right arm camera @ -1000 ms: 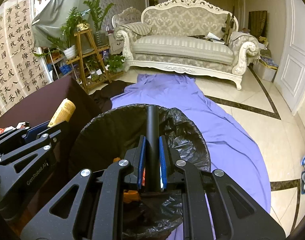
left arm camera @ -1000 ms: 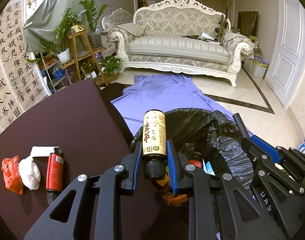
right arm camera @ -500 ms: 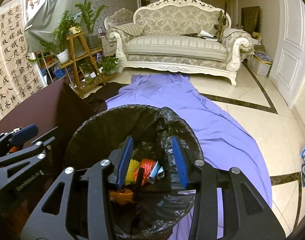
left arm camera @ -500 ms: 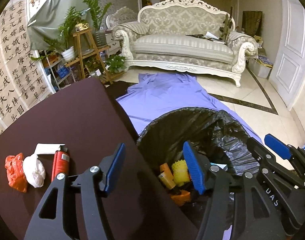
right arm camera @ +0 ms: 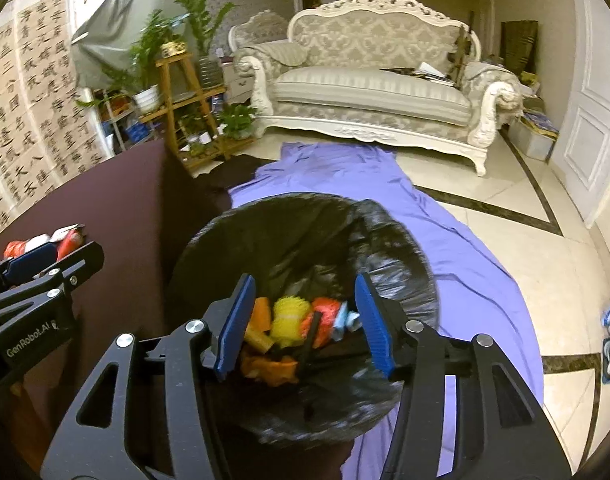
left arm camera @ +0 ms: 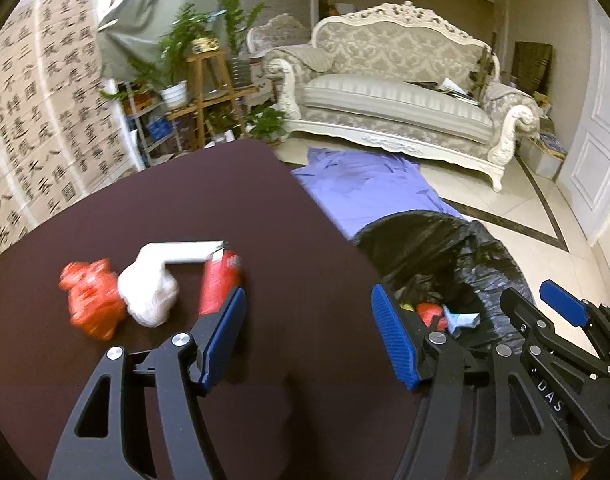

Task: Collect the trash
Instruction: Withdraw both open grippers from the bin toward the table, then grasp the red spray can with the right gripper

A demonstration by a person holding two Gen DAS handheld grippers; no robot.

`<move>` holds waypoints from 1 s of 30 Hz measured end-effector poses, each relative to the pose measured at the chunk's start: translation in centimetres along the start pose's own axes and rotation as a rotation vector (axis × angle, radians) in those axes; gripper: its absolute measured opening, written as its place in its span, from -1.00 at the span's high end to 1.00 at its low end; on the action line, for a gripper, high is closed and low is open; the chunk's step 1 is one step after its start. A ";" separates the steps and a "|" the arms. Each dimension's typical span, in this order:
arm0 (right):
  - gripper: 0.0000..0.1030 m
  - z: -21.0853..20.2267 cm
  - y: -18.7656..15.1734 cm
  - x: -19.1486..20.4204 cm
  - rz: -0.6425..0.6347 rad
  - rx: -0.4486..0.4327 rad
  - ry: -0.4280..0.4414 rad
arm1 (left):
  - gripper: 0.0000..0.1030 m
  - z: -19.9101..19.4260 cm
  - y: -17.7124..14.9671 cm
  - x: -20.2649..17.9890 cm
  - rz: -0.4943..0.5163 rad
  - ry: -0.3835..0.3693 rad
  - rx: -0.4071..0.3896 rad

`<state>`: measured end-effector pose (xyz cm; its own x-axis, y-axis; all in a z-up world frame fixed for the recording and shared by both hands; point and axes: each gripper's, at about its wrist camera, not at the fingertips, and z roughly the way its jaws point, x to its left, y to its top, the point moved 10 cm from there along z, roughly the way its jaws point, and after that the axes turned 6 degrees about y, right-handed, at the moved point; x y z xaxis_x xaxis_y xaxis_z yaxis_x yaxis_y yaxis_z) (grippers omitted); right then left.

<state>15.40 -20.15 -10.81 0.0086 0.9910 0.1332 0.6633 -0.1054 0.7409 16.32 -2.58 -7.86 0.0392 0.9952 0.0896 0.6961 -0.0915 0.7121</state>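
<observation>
Your left hand-held gripper (left arm camera: 307, 334) is spread wide and empty. A red can (left arm camera: 219, 282) lies just ahead-left, its long axis pointing away. Your right hand-held gripper (right arm camera: 303, 318), also released, hangs over the bin (right arm camera: 401, 248), farther off.

Indoor light warm and kinda dim, mostly from ceiling. Heavy fisheye bend, black vignette in corners of both views. Left view has motion smear: red bag (left arm camera: 91, 304), white wad (left arm camera: 147, 294) and red can (left arm camera: 219, 280) on bench (left arm camera: 233, 208) all streaky. Sofa (right arm camera: 369, 92) sharper. Soft glare off floor tiles (right arm camera: 517, 236), black bin liner (right arm camera: 305, 236) glossy, detail lost in shadow.
</observation>
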 end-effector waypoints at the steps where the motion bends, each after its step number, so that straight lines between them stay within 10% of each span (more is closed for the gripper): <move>1: -0.07 -0.1 0.0 0.7 -0.008 0.001 0.006 | -0.26 -0.2 -0.3 0.8 -0.010 0.007 0.002; 30: -0.10 1.8 2.0 18.4 -0.205 0.025 0.213 | -0.32 -2.7 -3.9 17.6 -0.268 0.212 0.018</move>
<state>18.23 -1.95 -8.00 -0.2830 0.9517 0.1190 0.6532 0.1004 0.7505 12.35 15.16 -7.21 -0.2959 0.9542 0.0451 0.6738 0.1750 0.7179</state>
